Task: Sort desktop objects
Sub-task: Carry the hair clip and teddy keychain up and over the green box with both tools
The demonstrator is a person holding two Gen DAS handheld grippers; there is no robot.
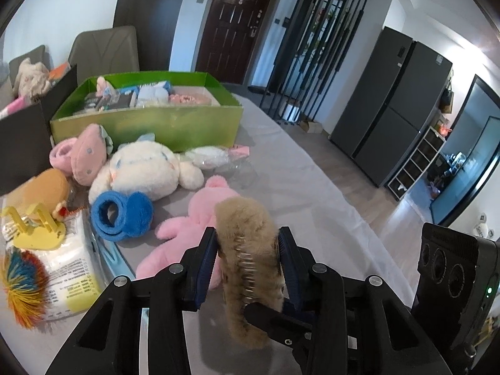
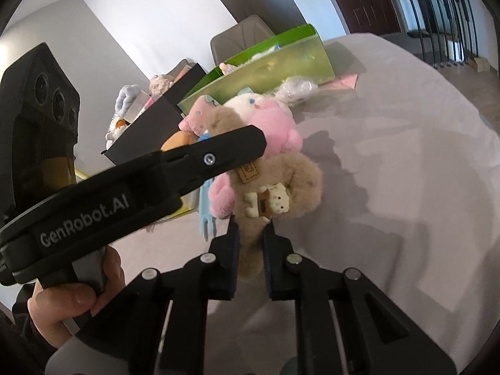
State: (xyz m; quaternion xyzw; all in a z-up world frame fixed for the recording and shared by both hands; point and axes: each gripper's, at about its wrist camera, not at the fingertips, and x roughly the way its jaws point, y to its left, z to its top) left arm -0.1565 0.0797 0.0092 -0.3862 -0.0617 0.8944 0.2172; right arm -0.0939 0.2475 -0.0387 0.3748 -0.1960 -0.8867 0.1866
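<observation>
A furry brown hair clip [image 1: 250, 250] with metal teeth is held above the grey table by both grippers. My left gripper [image 1: 248, 234] is shut on one end. In the right wrist view the clip [image 2: 290, 184] bears a small cream bear charm, and my right gripper [image 2: 251, 228] is shut on its lower end. The left gripper's finger [image 2: 218, 153] crosses the right view onto the clip's top. A pink plush [image 1: 193, 228] lies under the clip. A green box [image 1: 150, 125] with several items stands behind.
Left of the clip lie a white plush [image 1: 140, 172], a blue fuzzy band [image 1: 122, 215], a pink mushroom plush [image 1: 87, 156], a tissue pack [image 1: 68, 265], a yellow clip [image 1: 37, 228] and a striped pompom [image 1: 22, 290]. A black box [image 1: 25, 137] stands far left. The table edge [image 1: 359, 212] runs right.
</observation>
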